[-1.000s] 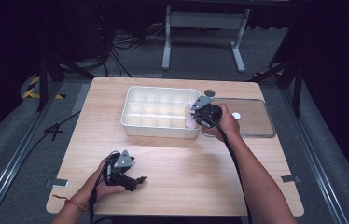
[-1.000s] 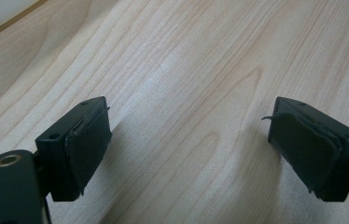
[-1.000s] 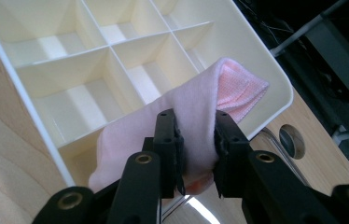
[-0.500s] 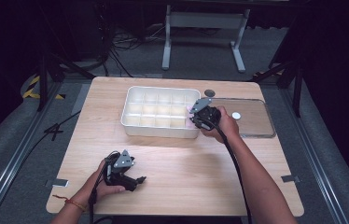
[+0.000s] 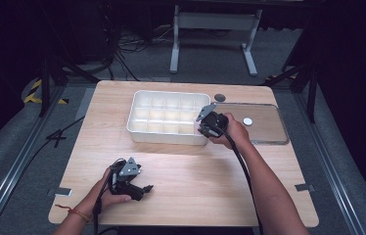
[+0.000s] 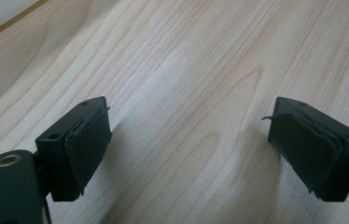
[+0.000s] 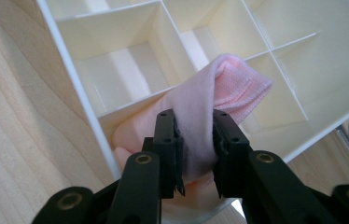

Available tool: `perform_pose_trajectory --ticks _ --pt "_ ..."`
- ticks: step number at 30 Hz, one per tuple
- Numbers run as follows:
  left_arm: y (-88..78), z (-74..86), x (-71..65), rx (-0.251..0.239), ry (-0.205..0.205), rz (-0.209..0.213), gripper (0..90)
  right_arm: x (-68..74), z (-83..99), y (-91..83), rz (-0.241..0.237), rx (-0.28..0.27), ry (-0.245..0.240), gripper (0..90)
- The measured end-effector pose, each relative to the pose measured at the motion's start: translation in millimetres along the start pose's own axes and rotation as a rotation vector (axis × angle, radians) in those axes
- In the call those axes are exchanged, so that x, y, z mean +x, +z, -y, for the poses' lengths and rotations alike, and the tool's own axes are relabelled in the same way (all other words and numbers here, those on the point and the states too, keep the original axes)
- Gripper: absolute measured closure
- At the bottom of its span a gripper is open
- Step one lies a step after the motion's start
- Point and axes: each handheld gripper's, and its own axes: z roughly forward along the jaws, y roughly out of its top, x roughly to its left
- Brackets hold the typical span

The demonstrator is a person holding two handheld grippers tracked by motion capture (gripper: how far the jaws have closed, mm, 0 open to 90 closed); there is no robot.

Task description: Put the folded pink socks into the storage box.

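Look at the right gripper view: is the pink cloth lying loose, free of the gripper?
No: the right gripper is shut on the pink cloth over the white tray.

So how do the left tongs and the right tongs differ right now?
The left tongs stand wide open with nothing between them; the right tongs are clamped on a pink cloth. The left tongs hover over bare table; the right tongs sit at the white divided tray. Both have black pads.

I see soft pink knit cloth [image 7: 219,93], a glossy smooth white plastic tray [image 7: 84,116], matt pale wood-grain table [image 6: 186,60], and matt black rubbery pads [image 6: 88,140].
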Motion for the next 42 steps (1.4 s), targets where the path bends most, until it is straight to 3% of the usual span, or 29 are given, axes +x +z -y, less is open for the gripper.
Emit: perform_pose_trajectory --ticks 4,18,25,34,38,42 --pt "0.0 -0.1 0.0 0.000 0.001 -0.001 13.2 -4.9 -2.4 1.3 -0.036 0.020 0.022 74.1" --pt "-0.2 -0.1 0.2 0.002 0.003 -0.001 13.2 -10.1 -8.7 10.6 -0.070 0.091 0.013 74.9" --pt "0.1 -0.3 -0.1 0.003 0.002 -0.001 13.1 -9.6 -9.5 18.2 -0.099 0.140 0.032 75.7" --pt "0.1 -0.3 -0.1 0.003 0.002 -0.001 13.0 -14.4 -9.2 15.6 -0.133 0.133 0.060 73.0" --pt "0.0 -0.4 -0.1 0.005 0.002 -0.001 13.0 -17.6 -5.8 9.8 -0.162 0.092 0.108 65.8" --pt "-0.3 -0.5 -0.1 0.006 0.001 0.002 13.1 -16.6 -7.4 2.6 -0.154 0.078 0.106 59.0"
